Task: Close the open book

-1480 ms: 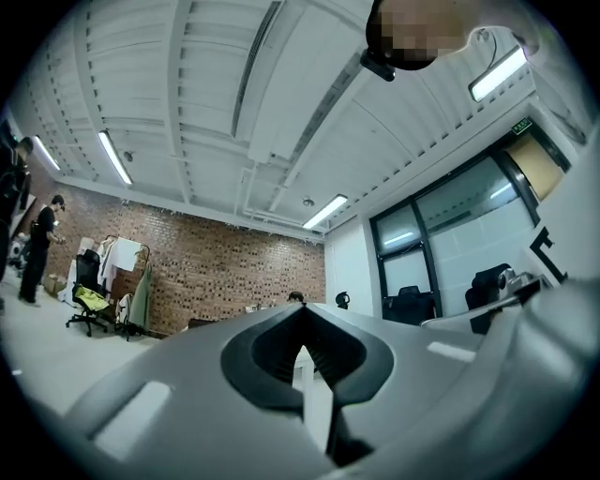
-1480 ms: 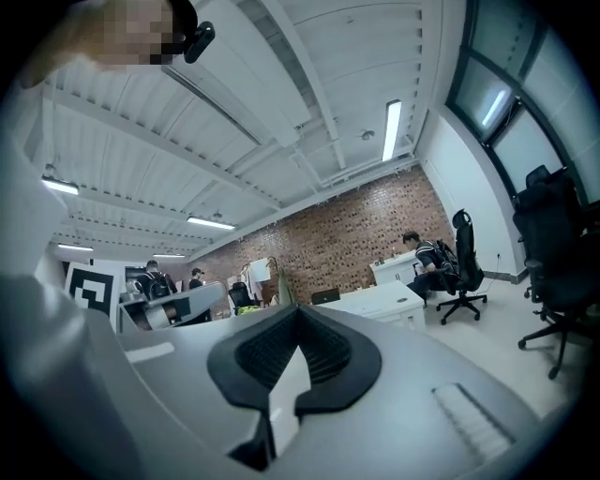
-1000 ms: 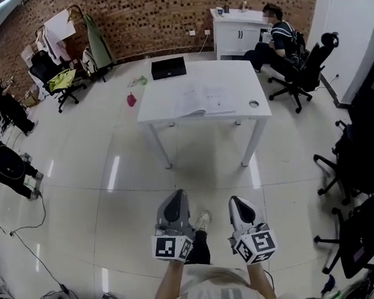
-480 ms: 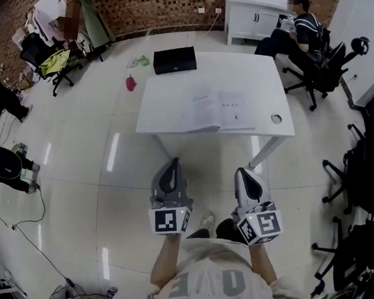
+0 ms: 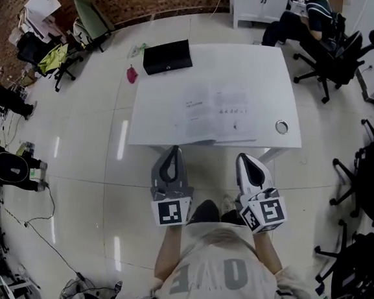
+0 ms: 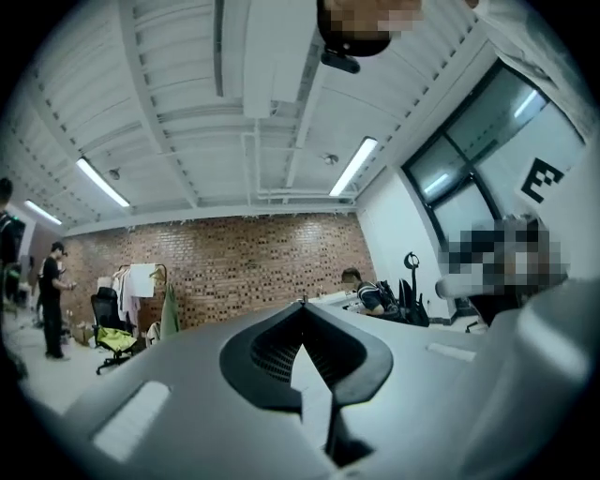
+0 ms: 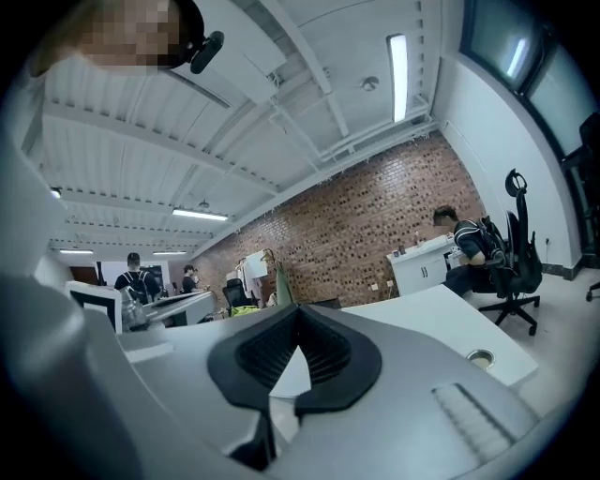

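The open book (image 5: 216,111) lies flat with pale pages up, near the middle of the white table (image 5: 151,124). Both grippers are held level in front of the table's near edge and point toward it. In the head view my left gripper (image 5: 172,149) sits just short of that edge, left of the book. My right gripper (image 5: 246,158) sits below the book's right part. Each has its jaws together with nothing between them, as the left gripper view (image 6: 302,302) and the right gripper view (image 7: 298,307) also show. Neither touches the book.
A black box (image 5: 168,56) lies on the table's far left corner, and a round cable hole (image 5: 281,126) is near its right edge. Office chairs (image 5: 373,188) stand at the right. A seated person (image 5: 309,13) is behind the table. Chairs with clothes (image 5: 52,56) stand far left.
The whole view has closed in on the table. The grippers, which were over bare floor well short of it, now sit right at its near edge, both still shut.
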The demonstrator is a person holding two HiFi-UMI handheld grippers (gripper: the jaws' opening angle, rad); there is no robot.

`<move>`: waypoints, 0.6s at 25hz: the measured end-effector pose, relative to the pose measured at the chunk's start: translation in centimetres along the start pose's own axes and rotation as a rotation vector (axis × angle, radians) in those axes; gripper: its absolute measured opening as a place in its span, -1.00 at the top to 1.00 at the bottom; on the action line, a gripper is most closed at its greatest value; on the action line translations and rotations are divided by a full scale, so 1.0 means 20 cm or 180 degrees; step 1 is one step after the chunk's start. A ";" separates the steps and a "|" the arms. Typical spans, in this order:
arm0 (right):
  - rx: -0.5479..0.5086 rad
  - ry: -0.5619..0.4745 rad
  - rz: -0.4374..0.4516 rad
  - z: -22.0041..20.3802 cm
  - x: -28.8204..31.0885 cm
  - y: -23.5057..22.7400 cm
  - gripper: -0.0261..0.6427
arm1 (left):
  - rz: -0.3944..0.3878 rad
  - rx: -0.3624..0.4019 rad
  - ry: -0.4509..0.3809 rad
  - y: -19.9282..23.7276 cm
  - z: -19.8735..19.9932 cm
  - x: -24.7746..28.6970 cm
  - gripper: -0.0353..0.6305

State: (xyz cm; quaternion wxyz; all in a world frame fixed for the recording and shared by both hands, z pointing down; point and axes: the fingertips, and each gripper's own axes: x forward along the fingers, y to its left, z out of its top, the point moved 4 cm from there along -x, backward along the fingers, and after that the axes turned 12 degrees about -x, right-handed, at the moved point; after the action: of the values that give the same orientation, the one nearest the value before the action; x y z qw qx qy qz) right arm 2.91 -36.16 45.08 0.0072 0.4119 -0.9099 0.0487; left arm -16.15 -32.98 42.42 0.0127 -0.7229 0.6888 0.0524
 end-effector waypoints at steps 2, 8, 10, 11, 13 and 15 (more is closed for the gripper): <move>-0.0038 0.0012 0.0016 0.00 0.08 -0.06 0.91 | 0.0063 -0.0180 -0.0085 0.00 0.01 0.09 0.88; -0.0160 0.0101 -0.0077 0.00 0.25 -0.14 0.91 | 0.0015 -0.0563 0.0016 0.02 -0.10 0.28 0.88; -0.0140 0.0107 -0.0099 -0.01 0.31 -0.16 0.91 | 0.0008 -0.0623 0.0072 0.04 -0.13 0.33 0.88; -0.0176 0.0102 -0.0104 -0.01 0.32 -0.16 0.91 | -0.0001 -0.0642 0.0095 0.04 -0.15 0.35 0.88; -0.0270 0.0083 -0.0129 -0.01 0.36 -0.16 0.91 | -0.0056 -0.0641 0.0137 0.05 -0.17 0.39 0.88; -0.0298 0.0089 -0.0155 -0.02 0.40 -0.17 0.91 | -0.0125 -0.0633 0.0147 0.06 -0.18 0.43 0.88</move>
State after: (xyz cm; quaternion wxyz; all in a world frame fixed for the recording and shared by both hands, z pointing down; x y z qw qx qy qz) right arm 0.05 -44.36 46.27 0.0403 0.4324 -0.9007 0.0116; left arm -16.70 -41.87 45.35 -0.0740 -0.7349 0.6661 0.1036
